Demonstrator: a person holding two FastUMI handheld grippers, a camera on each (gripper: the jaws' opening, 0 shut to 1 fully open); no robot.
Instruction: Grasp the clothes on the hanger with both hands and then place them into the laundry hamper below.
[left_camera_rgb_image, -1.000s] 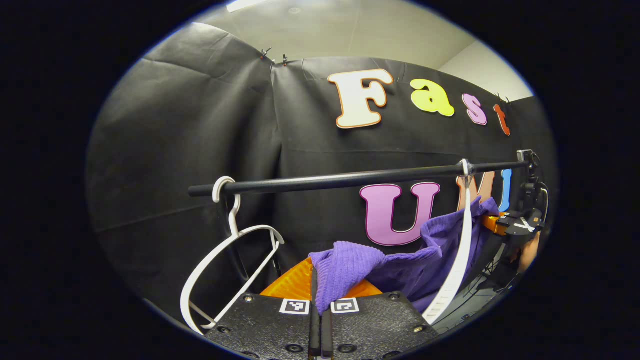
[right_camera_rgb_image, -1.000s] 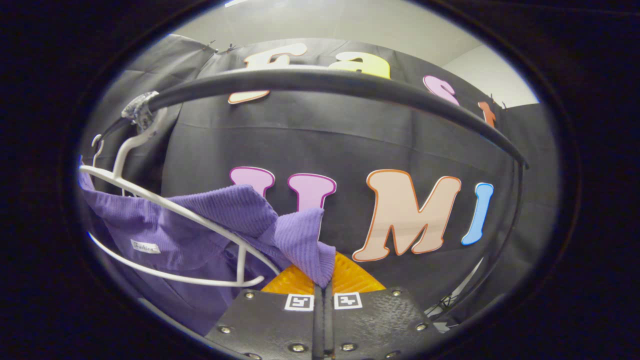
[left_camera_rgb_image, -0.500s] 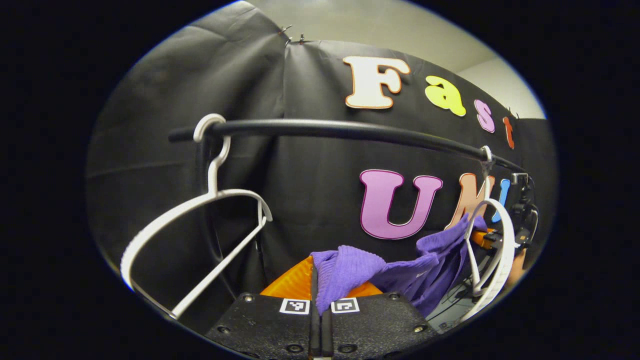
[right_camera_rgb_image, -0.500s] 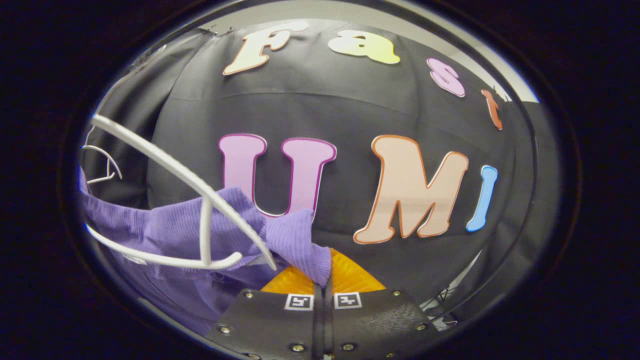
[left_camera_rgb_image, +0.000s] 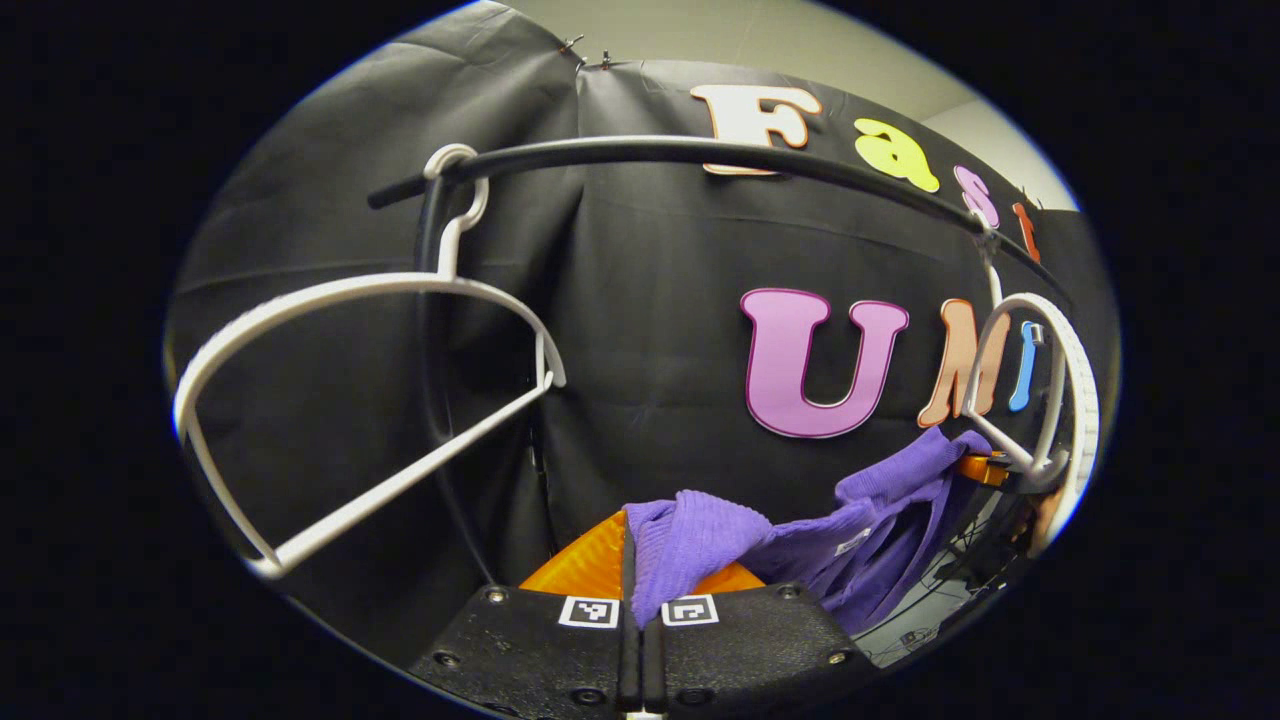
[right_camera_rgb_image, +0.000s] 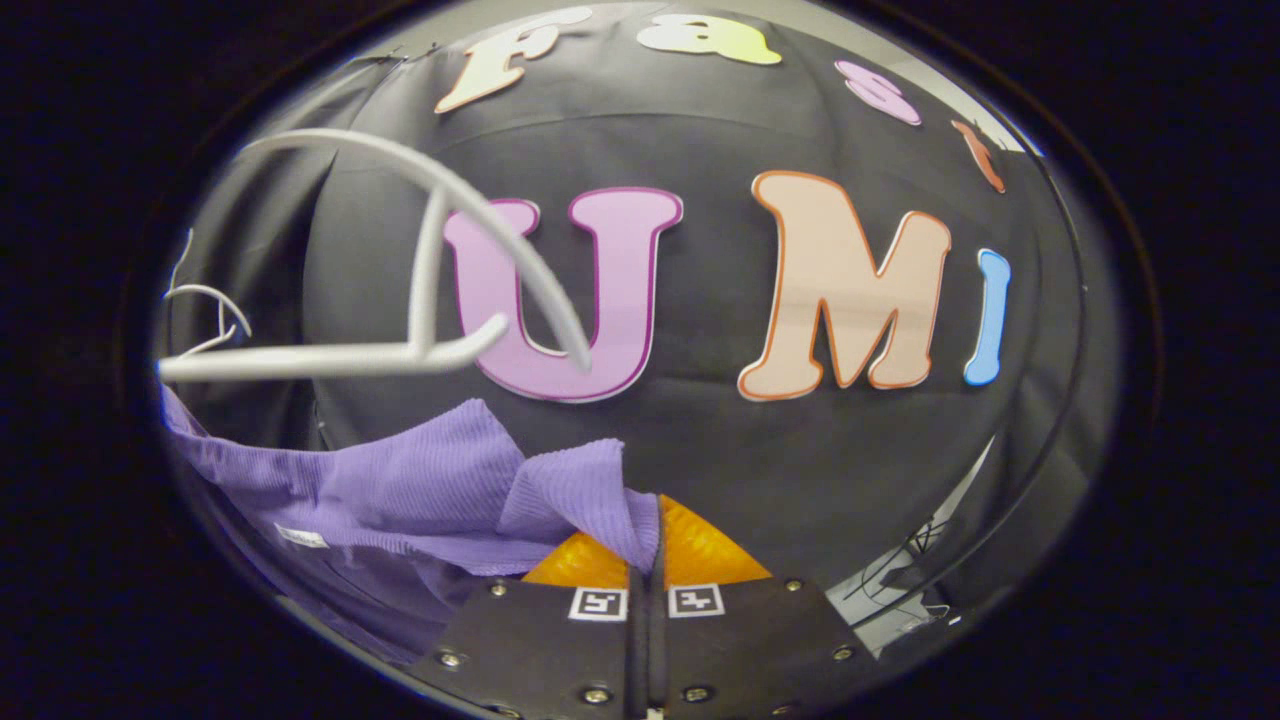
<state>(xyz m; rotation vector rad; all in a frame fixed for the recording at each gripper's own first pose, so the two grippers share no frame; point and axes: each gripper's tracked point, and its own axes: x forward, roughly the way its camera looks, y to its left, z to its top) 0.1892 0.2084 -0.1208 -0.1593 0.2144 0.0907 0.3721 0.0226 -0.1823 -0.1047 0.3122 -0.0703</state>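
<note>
The purple garment (left_camera_rgb_image: 800, 545) now hangs clear below the white hanger (right_camera_rgb_image: 420, 300) — half a second ago that hanger's arm still crossed the cloth in the right gripper view. The left tool (left_camera_rgb_image: 640, 610) is clamped on one bunched end of the garment, the right tool (right_camera_rgb_image: 645, 590) on the other, and the cloth sags between them. In the left gripper view the rail (left_camera_rgb_image: 700, 152) and a second, bare hanger (left_camera_rgb_image: 370, 400) sit higher than before, so both tools are dropping. Removal looks done; what is left is lowering it into the hamper.

Dim booth, fisheye-warped edges, slight blur
</note>
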